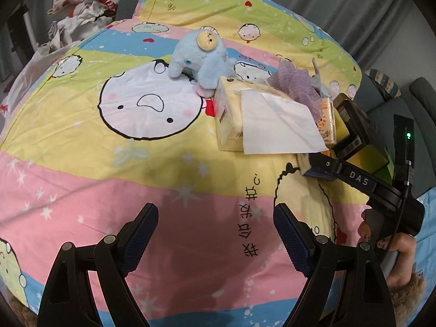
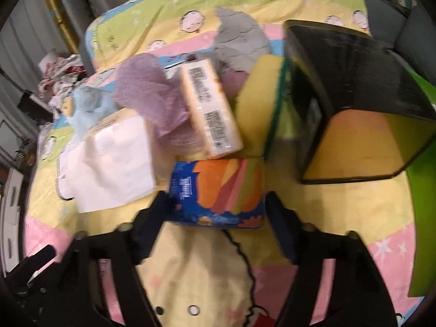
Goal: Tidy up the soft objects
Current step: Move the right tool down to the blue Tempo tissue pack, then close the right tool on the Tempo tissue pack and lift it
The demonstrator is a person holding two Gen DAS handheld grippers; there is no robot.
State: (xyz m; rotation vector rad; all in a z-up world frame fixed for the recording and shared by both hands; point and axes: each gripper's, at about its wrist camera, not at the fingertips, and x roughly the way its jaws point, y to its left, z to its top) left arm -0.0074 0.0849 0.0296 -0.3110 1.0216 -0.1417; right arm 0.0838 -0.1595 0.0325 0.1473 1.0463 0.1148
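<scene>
On the cartoon bedsheet (image 1: 81, 141), left gripper (image 1: 216, 234) jaws gape empty; right gripper (image 2: 215, 212) jaws straddle the tissue pack (image 2: 218, 190).

Right wrist view motion-blurred; tissue pack (image 2: 218, 190) print unreadable; sponge (image 2: 259, 109) partly hidden behind black box (image 2: 354, 81).

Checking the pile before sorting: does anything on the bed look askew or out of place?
Yes. One white tissue hangs pulled out of the yellow tissue pack, draped over its side. The black box lies tipped on its side, opening facing the camera.
</scene>
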